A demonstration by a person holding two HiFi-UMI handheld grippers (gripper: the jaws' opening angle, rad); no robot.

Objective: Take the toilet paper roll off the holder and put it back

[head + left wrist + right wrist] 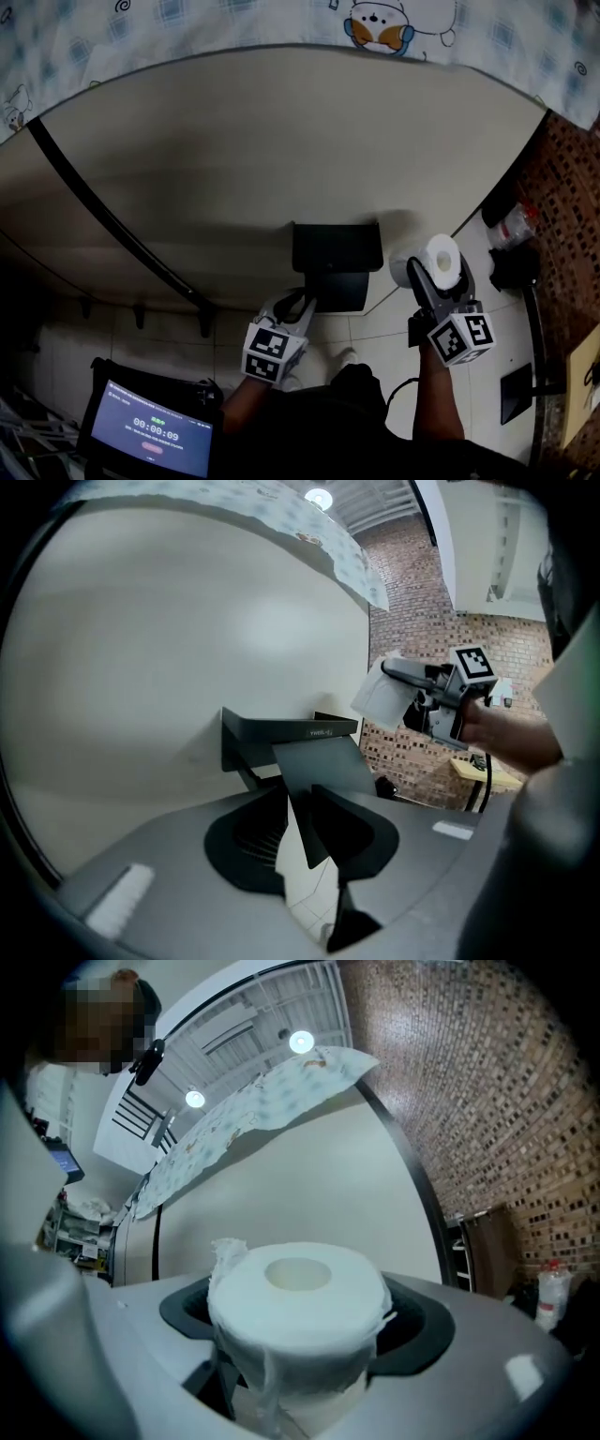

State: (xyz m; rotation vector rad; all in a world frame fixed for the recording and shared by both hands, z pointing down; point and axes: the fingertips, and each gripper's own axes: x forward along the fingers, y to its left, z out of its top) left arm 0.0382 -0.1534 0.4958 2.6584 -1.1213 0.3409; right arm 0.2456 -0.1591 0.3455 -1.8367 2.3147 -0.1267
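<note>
Nearest, at the bottom left of the head view, a tablet (155, 433) shows a timer that reads 00:00:09; a line of small print above it is too small to read. Just past it come the person's two forearms, each ending in a cube with black-and-white square markers.

The left gripper (305, 305) reaches up to the lower edge of the black holder (336, 246). Its jaws stand only narrowly apart, with the holder's hanging flap (314, 766) between them. The flap lies close against one jaw, while a sliver of pale floor tiles (309, 892) shows on its other side. A short line of pale lettering (325, 731) runs along the front edge of the holder's top shelf, too small to read.

The right gripper (439, 286) has its jaws spread wide and pressed on both sides of the toilet paper roll (441, 253). The roll stands on end with its core hole facing up and a torn loose end at one side. It is off the holder, just to the right of it and not touching it.

Behind both is a plain beige wall panel (234, 141). Above that hangs a patterned curtain (281, 23) with a cartoon bear, and a brick wall (567, 187) stands at the far right
</note>
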